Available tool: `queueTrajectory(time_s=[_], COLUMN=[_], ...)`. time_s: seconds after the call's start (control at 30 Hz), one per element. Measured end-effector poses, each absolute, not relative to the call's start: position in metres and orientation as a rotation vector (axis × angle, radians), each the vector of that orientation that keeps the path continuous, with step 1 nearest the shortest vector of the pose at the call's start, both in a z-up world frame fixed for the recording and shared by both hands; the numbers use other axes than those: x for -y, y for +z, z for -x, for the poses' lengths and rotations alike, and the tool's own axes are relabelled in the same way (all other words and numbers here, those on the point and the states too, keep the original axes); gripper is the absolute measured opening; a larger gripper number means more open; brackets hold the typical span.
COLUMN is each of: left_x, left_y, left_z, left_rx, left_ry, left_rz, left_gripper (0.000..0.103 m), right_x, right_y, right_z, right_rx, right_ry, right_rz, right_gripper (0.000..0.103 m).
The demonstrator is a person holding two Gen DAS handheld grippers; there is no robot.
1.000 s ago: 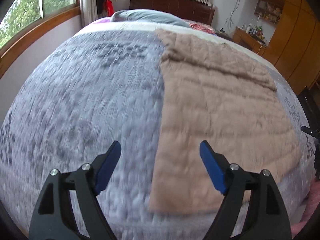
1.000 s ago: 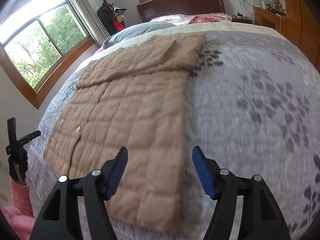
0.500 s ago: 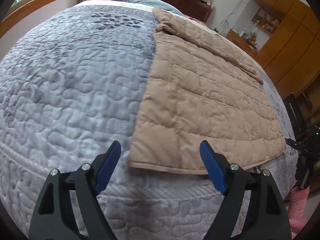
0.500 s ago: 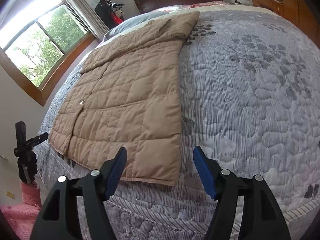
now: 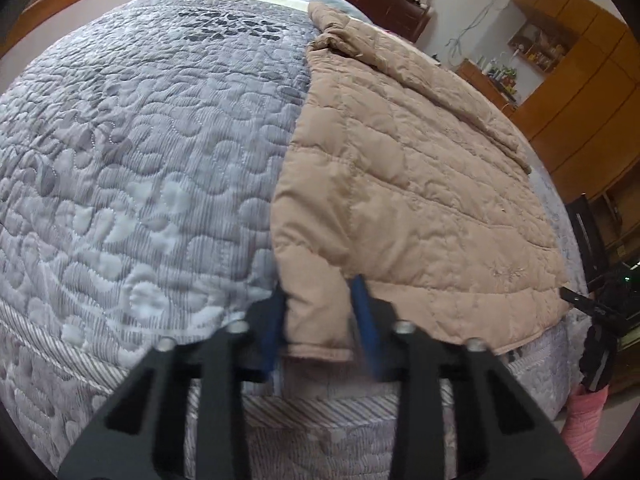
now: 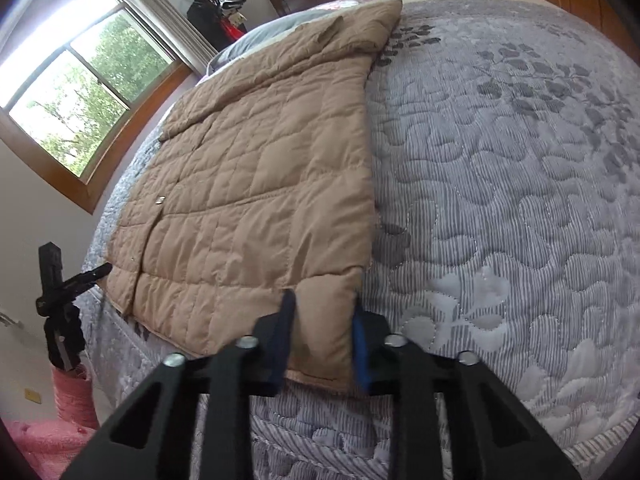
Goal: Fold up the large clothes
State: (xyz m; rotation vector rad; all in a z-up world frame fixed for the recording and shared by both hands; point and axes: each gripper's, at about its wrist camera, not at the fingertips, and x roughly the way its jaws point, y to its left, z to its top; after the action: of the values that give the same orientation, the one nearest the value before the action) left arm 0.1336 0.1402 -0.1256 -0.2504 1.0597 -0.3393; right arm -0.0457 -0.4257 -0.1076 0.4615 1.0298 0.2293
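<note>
A tan quilted jacket (image 5: 420, 184) lies flat on the grey quilted bedspread (image 5: 140, 160), its hem at the near bed edge. It also shows in the right wrist view (image 6: 260, 200). My left gripper (image 5: 318, 312) is closed on the hem's near left corner, fabric pinched between the blue pads. My right gripper (image 6: 322, 328) is closed on the hem's near right corner in the same way. The far end of the jacket is bunched near the pillows.
The bed's front edge (image 5: 320, 420) drops off just below both grippers. A black stand on a pink base (image 6: 60, 320) is at the bed's side; it also shows in the left wrist view (image 5: 600, 320). Wooden cabinets (image 5: 580, 100) and a window (image 6: 80, 100) line the room.
Both grippers moved down and forward to the jacket's hem and went from wide open to closed on its two near corners.
</note>
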Motion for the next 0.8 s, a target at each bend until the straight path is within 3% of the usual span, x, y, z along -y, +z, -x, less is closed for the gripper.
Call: queueTrajectory(time_s=[0.2,0.53,0.8], left_x=[-0.142,-0.144,-0.149], left_y=[-0.111,-0.089,-0.121], left_z=[-0.118,-0.065,-0.057], left_rx=[-0.990,-0.937,-0.998], left_ry=[-0.368,-0.389,-0.357], left_rz=[0.251,0.178,0.179], left_gripper=[0.013,0.012,0.012], right_x=[0.425,0.417,0.411], right_y=[-0.094,-0.073,-0.107], right_z=[0.059,0.101,0.103], right_rx=[-0.991,-0.947,-1.025], right_ry=[0.251,0.274,0.225], right_rz=[-0.457,-0.390,-0.378], right_gripper=[0.011,0.011,0.011])
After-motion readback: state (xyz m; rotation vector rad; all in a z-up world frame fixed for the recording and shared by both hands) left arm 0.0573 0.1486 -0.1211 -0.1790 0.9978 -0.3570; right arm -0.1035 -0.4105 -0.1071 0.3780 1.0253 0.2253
